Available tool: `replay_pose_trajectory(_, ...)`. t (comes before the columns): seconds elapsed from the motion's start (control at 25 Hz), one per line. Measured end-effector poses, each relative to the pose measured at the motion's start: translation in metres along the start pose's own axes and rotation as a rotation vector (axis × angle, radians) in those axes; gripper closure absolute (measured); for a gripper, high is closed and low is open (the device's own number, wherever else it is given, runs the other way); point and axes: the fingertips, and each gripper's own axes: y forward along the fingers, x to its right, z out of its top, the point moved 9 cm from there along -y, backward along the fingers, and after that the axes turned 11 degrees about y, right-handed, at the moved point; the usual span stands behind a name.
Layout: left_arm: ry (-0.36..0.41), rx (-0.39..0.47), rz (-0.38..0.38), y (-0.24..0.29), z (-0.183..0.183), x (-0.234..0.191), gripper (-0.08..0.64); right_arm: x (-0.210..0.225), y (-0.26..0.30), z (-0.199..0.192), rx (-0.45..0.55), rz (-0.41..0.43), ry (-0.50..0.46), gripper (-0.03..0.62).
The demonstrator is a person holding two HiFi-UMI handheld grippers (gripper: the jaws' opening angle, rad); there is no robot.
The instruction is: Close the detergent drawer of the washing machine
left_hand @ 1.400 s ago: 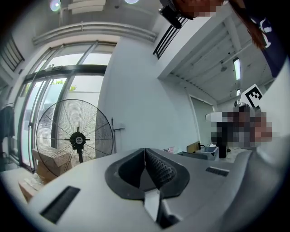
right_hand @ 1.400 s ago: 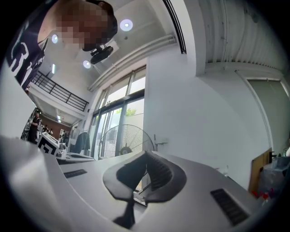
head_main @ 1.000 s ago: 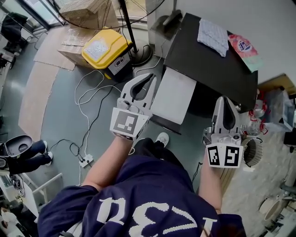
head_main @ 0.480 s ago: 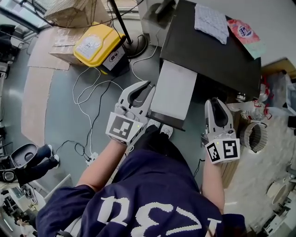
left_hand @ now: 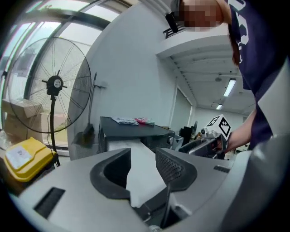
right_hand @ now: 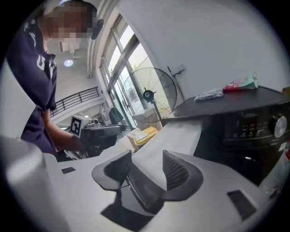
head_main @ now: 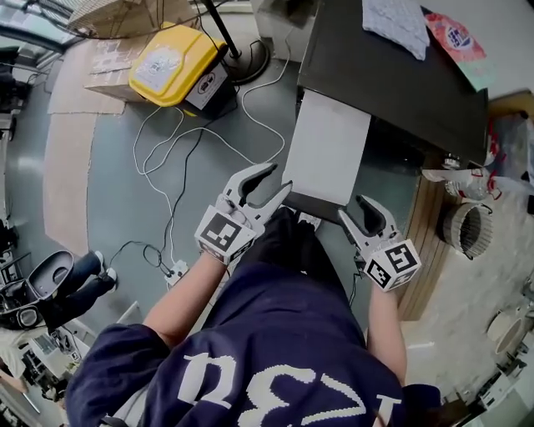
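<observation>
The black washing machine (head_main: 392,79) stands at the upper right of the head view. Its white detergent drawer (head_main: 329,146) sticks far out toward me. My left gripper (head_main: 271,182) is at the left corner of the drawer's front end, and its jaws have just been opening; they stand open with nothing pressed between them. My right gripper (head_main: 350,210) sits off the right corner, jaws also just opened and empty. In the left gripper view the drawer (left_hand: 142,167) shows beyond the left gripper (left_hand: 142,158). The right gripper view shows the drawer (right_hand: 176,136) past the right gripper (right_hand: 147,165).
A yellow box (head_main: 171,54), a fan stand (head_main: 242,58) and loose cables (head_main: 167,158) lie on the floor to the left. A cloth (head_main: 400,17) and a pink packet (head_main: 459,37) rest on the machine top. Bottles (head_main: 450,175) and a basket (head_main: 467,229) stand at the right.
Both grippers have come down to the front end of the drawer, and both pairs of jaws went from shut to open.
</observation>
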Motion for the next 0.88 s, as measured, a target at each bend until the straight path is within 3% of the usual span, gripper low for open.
replay_pose_trajectory(0.24,0.010,-0.116,-0.085,-0.008,-0.040,0.014,0.379,0.007,-0.002,-0.038,-0.094,-0.002,-0.064,0.330)
replay_pose_trajectory(0.48,-0.010,-0.173,-0.152,-0.013,-0.068,0.023,0.362,0.014,-0.005,-0.063,-0.149,-0.038,-0.046,0.339)
replay_pose_trajectory(0.68,-0.007,-0.219,-0.195,-0.011,-0.081,0.032,0.360,0.015,-0.005,-0.072,-0.164,-0.040,-0.041,0.394)
replay_pose_trajectory(0.88,-0.026,-0.221,-0.176,-0.009,-0.089,0.031,0.365,0.012,-0.003,-0.074,-0.171,-0.027,-0.056,0.443)
